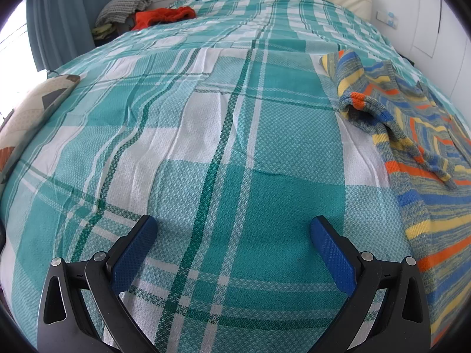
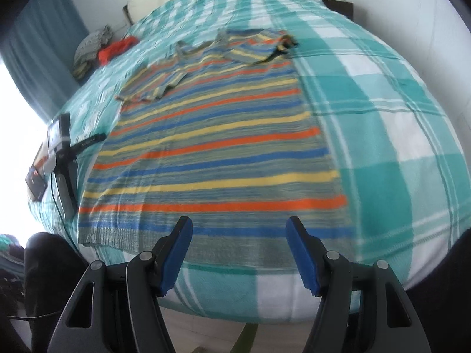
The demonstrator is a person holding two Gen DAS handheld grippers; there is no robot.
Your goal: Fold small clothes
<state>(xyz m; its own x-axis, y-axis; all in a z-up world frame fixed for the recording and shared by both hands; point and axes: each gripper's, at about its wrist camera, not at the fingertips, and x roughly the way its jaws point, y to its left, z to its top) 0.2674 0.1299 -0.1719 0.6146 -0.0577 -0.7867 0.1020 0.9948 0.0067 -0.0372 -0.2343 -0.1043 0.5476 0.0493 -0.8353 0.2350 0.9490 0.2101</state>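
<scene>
Two tongs hang over one bed (image 1: 206,135), both spread wide with nothing between the blue pads. The bed, under a teal and white checked cover, carries everything and gives a broad, flat place to fold on.

Next in size is the striped sweater (image 2: 212,153), laid flat along the near edge of the bed, hem toward the person, neck toward the headboard. Both sleeves are already turned in across the chest, which looks like the first step of the fold, leaving a plain rectangle. The view here is blurred, so finer creases cannot be made out.

Right tongs (image 2: 239,226) sit just above the hem at its middle, probably lined up to take that edge and carry it toward the neck. Left tongs (image 1: 234,226) are over bare cover beside the sweater's left side, apart from it, likely waiting to take the other part of the hem.

Far off, at the headboard corner, lies an orange garment (image 1: 164,16) beside a grey bundle (image 1: 126,6), probably next in line.
</scene>
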